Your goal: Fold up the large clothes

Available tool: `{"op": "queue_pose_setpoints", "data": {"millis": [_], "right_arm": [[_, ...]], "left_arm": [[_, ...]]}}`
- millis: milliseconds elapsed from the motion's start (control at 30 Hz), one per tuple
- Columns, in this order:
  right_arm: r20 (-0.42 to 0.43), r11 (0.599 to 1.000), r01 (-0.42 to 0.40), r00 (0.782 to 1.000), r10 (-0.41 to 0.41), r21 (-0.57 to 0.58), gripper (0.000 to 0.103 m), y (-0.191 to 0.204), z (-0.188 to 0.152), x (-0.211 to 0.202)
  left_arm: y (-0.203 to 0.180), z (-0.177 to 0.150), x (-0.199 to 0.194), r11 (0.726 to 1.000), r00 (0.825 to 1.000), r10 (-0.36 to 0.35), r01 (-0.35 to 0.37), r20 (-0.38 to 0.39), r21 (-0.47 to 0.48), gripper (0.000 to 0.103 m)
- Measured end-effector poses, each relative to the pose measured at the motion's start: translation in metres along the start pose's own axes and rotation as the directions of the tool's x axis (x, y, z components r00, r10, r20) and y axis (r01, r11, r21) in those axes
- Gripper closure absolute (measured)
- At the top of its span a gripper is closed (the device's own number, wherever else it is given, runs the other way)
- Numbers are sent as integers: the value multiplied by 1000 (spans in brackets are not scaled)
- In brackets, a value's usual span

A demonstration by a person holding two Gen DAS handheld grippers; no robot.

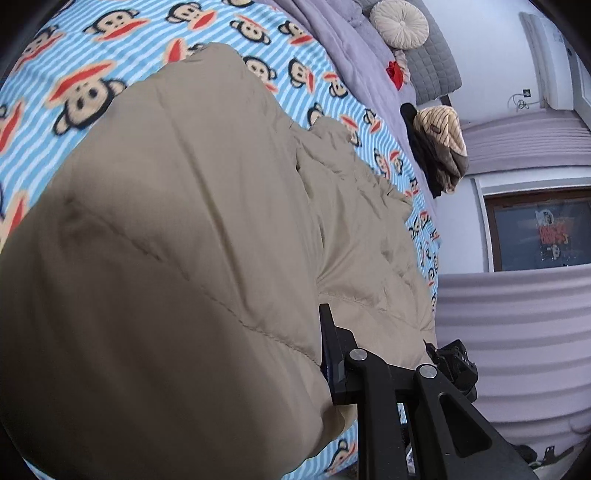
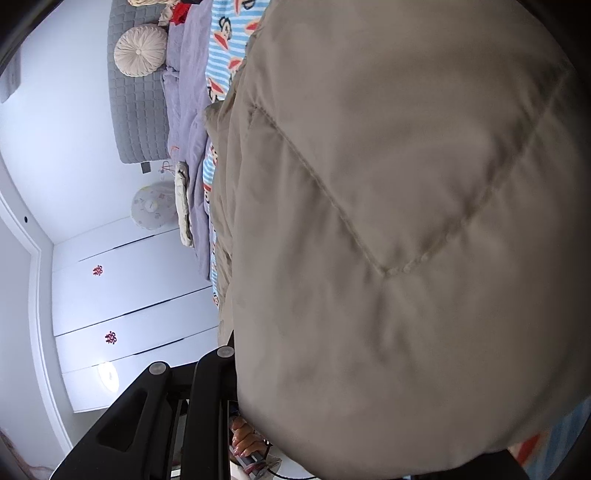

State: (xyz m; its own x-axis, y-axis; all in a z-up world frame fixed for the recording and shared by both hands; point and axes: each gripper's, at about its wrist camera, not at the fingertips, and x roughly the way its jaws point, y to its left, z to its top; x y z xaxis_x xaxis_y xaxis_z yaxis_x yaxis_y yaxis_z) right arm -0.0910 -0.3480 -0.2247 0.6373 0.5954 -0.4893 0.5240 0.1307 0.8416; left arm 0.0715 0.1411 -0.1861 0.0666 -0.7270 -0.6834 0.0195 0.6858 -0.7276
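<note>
A large beige quilted jacket [image 1: 192, 229] lies on a bed with a blue striped monkey-print blanket [image 1: 258, 48]. In the left wrist view my left gripper [image 1: 332, 354] is shut on the jacket's near edge; the padded cloth bulges over the left finger. In the right wrist view the jacket [image 2: 388, 221] fills most of the frame, very close to the lens. My right gripper [image 2: 232, 354] is at the cloth's edge; its fingertips are hidden under the jacket, and the cloth hangs from them.
A grey padded headboard [image 1: 432, 62] with a round cream cushion [image 1: 399, 24] is at the far end. A lilac duvet [image 1: 343, 48] runs along the bed side. Dark and tan clothes [image 1: 439, 147] are piled at the bed edge. White wardrobe doors [image 2: 122, 295] stand beside the bed.
</note>
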Motion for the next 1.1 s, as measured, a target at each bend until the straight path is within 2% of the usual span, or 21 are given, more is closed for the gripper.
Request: {"op": "queue_pose_setpoints", "data": {"millis": [167,200,267,367,467,533,633,733,833,867,967,1067,1100], "right_arm": [[-30,997,24,999,-22,71,74,-38,-25,-18],[-33,996,34,999,-31,83,70,-47,-29,-16],[-45,990,58,998,-53,128,64,-61,-28,-15],[-59,981,90,995,-81,173,56,-63,-26,-21],[-69,983,131,990,-123,129,47,-49,-27,-37],[-79,984,157,985,-150,88,45,-40,-33,-46],[-100,989,149,984,-146,18,45,-25,-39,-58],[-140,989,129,981,-137,-65,48,-6,-50,-55],[-178,986,64,980,-91,-155,51,18,-56,-48],[-175,980,70,979,-103,-184,51,21,-58,-41],[-136,954,166,969,-205,-249,51,34,-54,-17],[-85,910,314,934,-347,-270,51,30,-38,-10],[-77,897,352,920,-384,-269,51,20,-41,-21]], "left_arm": [[25,-48,1,996,993,85,-87,-88,-18,79],[30,-51,4,993,989,111,-115,-102,-31,76],[40,-59,2,978,973,197,-203,-122,-42,53],[44,-66,-16,957,948,288,-291,-136,2,52],[44,-66,-46,939,933,344,-343,-106,29,52],[44,-64,-66,927,925,375,-374,-58,32,52],[39,-60,-91,910,911,411,-412,27,35,52],[34,-49,-96,918,919,391,-394,52,56,52],[33,-43,-71,909,912,409,-409,11,83,52],[34,-41,-62,894,898,440,-438,0,91,52],[43,-43,-32,823,827,562,-557,-20,109,52],[51,-40,-19,805,807,590,-586,-25,90,50],[50,-39,-18,798,799,600,-597,-21,87,50]]}}
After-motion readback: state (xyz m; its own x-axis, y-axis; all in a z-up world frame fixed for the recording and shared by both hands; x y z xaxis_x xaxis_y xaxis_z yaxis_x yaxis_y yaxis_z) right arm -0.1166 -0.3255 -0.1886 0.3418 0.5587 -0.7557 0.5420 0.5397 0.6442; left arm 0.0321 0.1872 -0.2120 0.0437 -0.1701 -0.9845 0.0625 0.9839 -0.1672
